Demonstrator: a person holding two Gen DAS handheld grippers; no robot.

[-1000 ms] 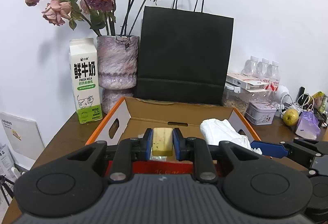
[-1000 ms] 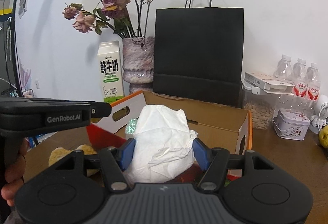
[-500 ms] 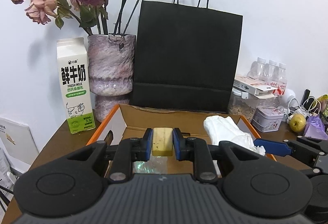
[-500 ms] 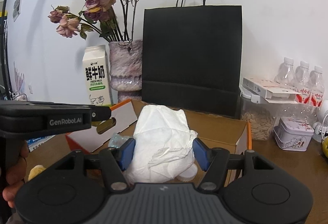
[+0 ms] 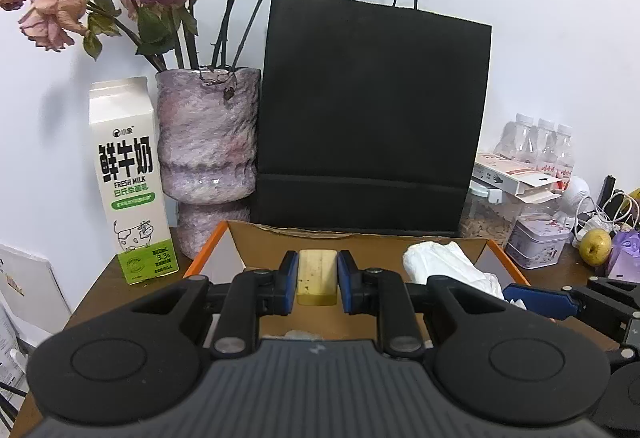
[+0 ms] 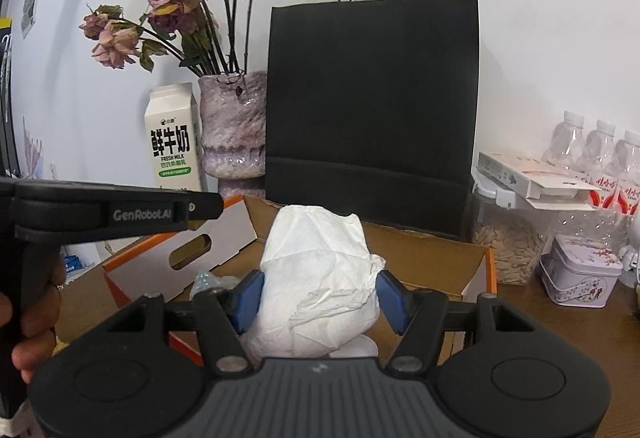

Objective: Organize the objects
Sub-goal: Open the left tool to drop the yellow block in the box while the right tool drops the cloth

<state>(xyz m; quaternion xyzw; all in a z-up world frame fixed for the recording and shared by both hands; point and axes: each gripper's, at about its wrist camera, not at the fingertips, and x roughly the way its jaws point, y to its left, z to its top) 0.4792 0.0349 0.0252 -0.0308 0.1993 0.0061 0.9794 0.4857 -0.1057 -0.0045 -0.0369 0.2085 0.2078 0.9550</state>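
The left gripper (image 5: 318,280) was clamped tight on a small yellowish block (image 5: 317,277), its blue pads pressed to both sides, held above the open cardboard box (image 5: 434,242) w/ orange edges. The right gripper (image 6: 319,296) was closed partway on a crumpled white tissue wad (image 6: 320,286), pads squeezing it from either side, also above the box; from the left wrist view the wad (image 5: 448,265) sat just right of the block. Behind the box stood a black paper bag (image 5: 370,117), a purple vase (image 5: 208,141) of dried roses & a milk carton (image 5: 128,181) at left. Water bottles (image 6: 600,153), a small tin (image 6: 580,278) & a pear (image 5: 596,246) sat on the table (image 5: 108,282), at right.
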